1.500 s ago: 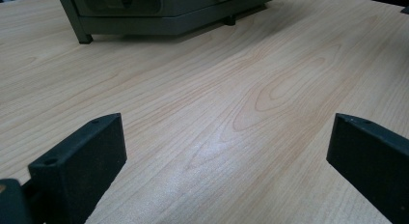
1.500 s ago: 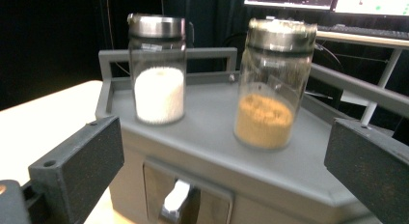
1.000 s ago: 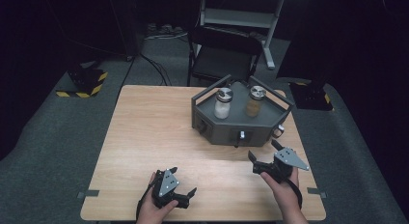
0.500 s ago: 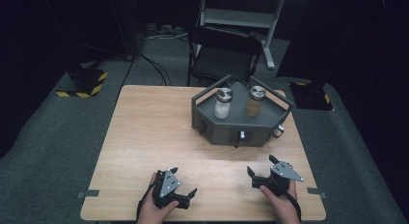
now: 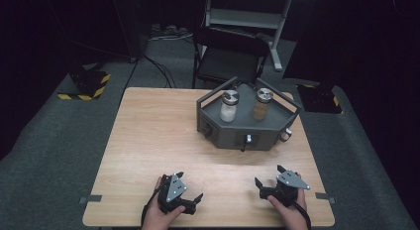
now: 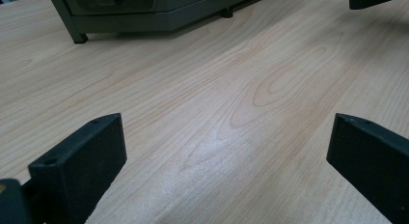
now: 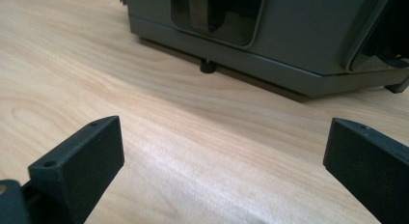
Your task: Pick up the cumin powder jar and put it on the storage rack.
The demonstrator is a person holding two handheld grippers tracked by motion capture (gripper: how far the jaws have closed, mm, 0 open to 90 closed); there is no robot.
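A grey angular rack [image 5: 247, 133] stands on the wooden table [image 5: 153, 136] at the back right. It holds two metal-lidded jars, one with white contents [image 5: 229, 107] and one with brownish contents [image 5: 262, 105]. My left gripper [image 5: 189, 185] rests near the front edge at the left, open and empty; in its own view the gripper [image 6: 226, 151] faces bare wood, with the rack [image 6: 144, 11] far ahead. My right gripper [image 5: 268, 174] sits near the front edge at the right, open and empty. In its own view the gripper [image 7: 224, 151] points at the rack's lower wall [image 7: 299, 35].
A black chair [image 5: 230, 56] stands behind the table, and a metal frame [image 5: 247, 14] stands farther back. A yellow-and-black striped block [image 5: 84, 86] lies on the floor at the left. Tape marks [image 5: 90, 199] flank the table's front corners.
My right gripper has drawn back from beside the rack toward the table's front edge. The left gripper has stayed in place.
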